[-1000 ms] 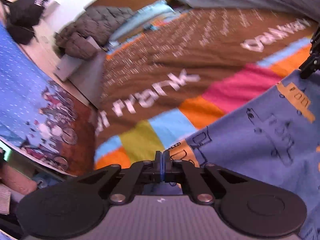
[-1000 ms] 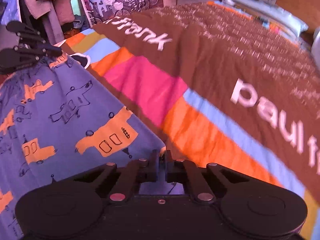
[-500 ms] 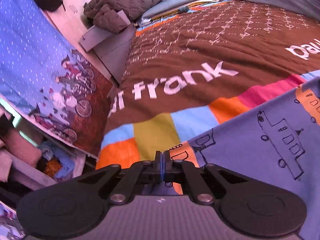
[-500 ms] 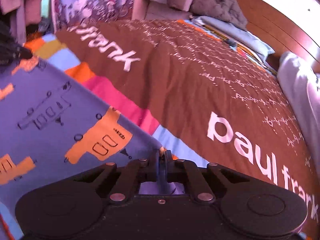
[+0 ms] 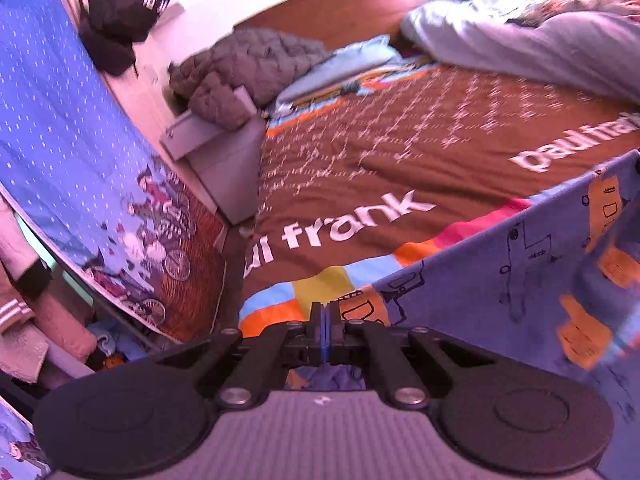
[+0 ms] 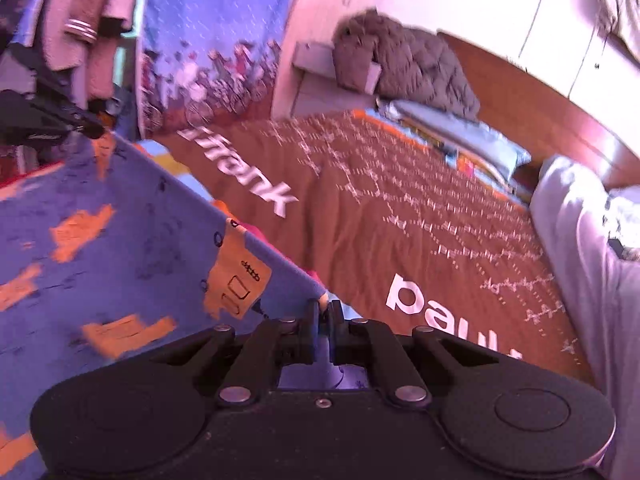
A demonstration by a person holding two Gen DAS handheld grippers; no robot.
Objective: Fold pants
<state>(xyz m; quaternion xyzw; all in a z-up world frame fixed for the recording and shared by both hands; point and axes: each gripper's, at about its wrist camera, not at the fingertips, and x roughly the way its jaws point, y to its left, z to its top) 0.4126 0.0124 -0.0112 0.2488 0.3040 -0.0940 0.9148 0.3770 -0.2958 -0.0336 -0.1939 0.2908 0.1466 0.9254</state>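
I hold both grippers pitched downward over bed. Left gripper (image 5: 325,320) jaws clenched on corner of purple pants (image 5: 520,280); right gripper (image 6: 323,312) jaws clenched on opposite corner of same edge. Pants stretched taut between them, held above brown bedspread (image 5: 400,152), rest of fabric hanging toward me. Versus a second ago: both views now take in more of far bed, grey duvet (image 5: 520,40), wooden headboard (image 6: 540,112) and quilted jacket (image 5: 248,68); both grips unchanged.
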